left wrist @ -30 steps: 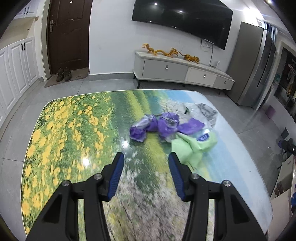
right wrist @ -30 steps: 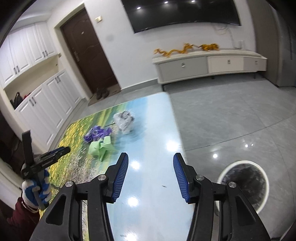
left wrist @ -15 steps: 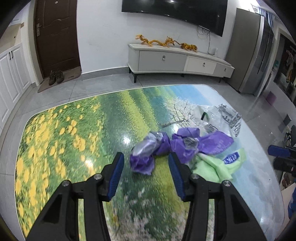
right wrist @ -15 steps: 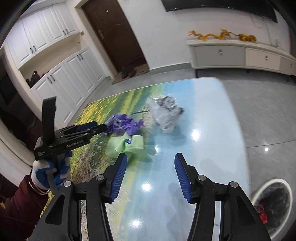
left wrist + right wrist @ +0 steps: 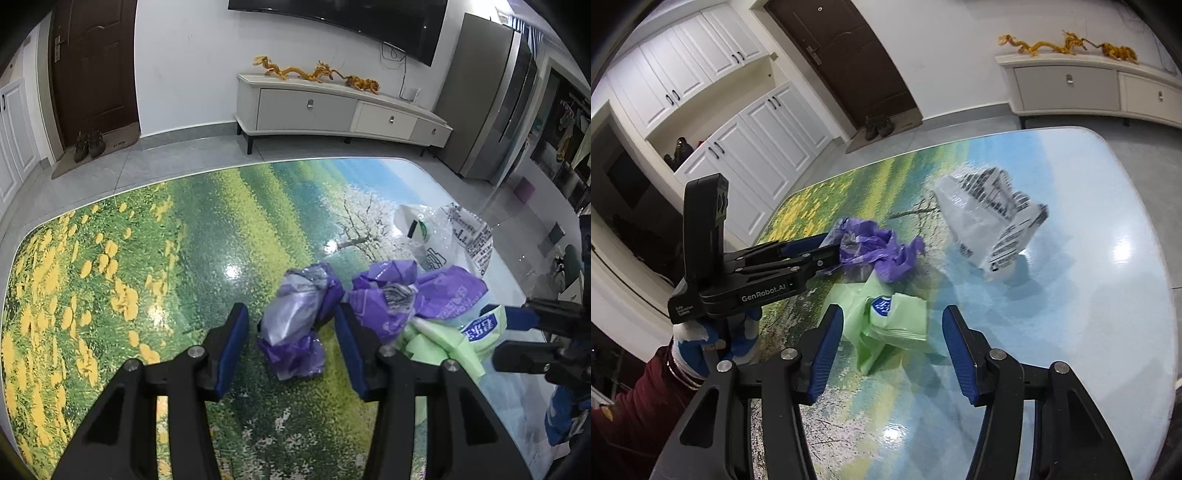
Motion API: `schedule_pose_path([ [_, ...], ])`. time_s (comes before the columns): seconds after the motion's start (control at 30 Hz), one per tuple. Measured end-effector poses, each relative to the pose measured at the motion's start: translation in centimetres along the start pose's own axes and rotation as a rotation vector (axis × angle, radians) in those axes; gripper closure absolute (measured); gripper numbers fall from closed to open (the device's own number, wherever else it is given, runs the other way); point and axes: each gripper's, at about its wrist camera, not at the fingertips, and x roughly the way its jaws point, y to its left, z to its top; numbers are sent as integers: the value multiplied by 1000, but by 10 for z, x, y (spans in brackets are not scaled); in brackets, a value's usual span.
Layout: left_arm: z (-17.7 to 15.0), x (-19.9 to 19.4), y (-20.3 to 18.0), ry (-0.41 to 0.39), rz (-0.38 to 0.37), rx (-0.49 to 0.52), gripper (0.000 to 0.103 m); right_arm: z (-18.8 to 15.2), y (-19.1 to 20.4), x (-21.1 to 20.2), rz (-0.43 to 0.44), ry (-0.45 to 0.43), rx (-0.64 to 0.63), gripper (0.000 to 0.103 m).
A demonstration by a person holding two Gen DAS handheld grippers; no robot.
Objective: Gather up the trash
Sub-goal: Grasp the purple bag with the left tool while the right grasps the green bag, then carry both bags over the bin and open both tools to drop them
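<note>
Left gripper (image 5: 291,332): jaws spread, straddling the purple wrapper (image 5: 295,325), no grip showing. Right gripper (image 5: 892,343): jaws spread, flanking the green wrapper (image 5: 886,325). Clear printed bag (image 5: 990,225) is lying at 1 o'clock on the table (image 5: 1089,295).

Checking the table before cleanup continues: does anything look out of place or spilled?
Only the litter: crumpled purple wrappers, a green packet and a clear printed plastic bag lie clustered on the glossy table. No spill or damage is visible.
</note>
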Motion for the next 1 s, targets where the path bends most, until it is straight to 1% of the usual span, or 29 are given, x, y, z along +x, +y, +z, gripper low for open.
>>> schedule_pose_path([
  [0.07, -2, 0, 0, -3, 0, 2, 68, -2, 0, 3, 20, 10, 1, 75],
  [0.1, -3, -1, 0, -5, -3, -1, 74, -4, 0, 3, 28, 10, -1, 77],
  [0.17, -6, -3, 1, -6, -12, -13, 74, -7, 1, 2, 39, 9, -9, 81],
  [0.2, -10, -6, 1, -9, -15, -21, 75, -9, 3, 0, 48, 8, -15, 86],
  [0.23, -14, -8, 2, -11, -14, -27, 75, -9, 4, -2, 60, 5, -14, 89],
  [0.33, -23, -16, 5, -19, 6, -42, 77, -15, 6, -10, 84, -3, -17, 95],
  [0.53, -42, -41, 8, -49, 37, -88, 78, -32, 16, -31, 99, -15, -39, 97],
  [0.67, -59, -65, 6, -84, 34, -135, 78, -44, 17, -48, 101, -35, -25, 97],
  [0.8, -81, -89, -3, -107, 27, -172, 78, -58, 22, -70, 94, -56, -26, 97],
  [1.0, -103, -114, -23, -125, 33, -173, 78, -74, 30, -104, 82, -100, -30, 97],
])
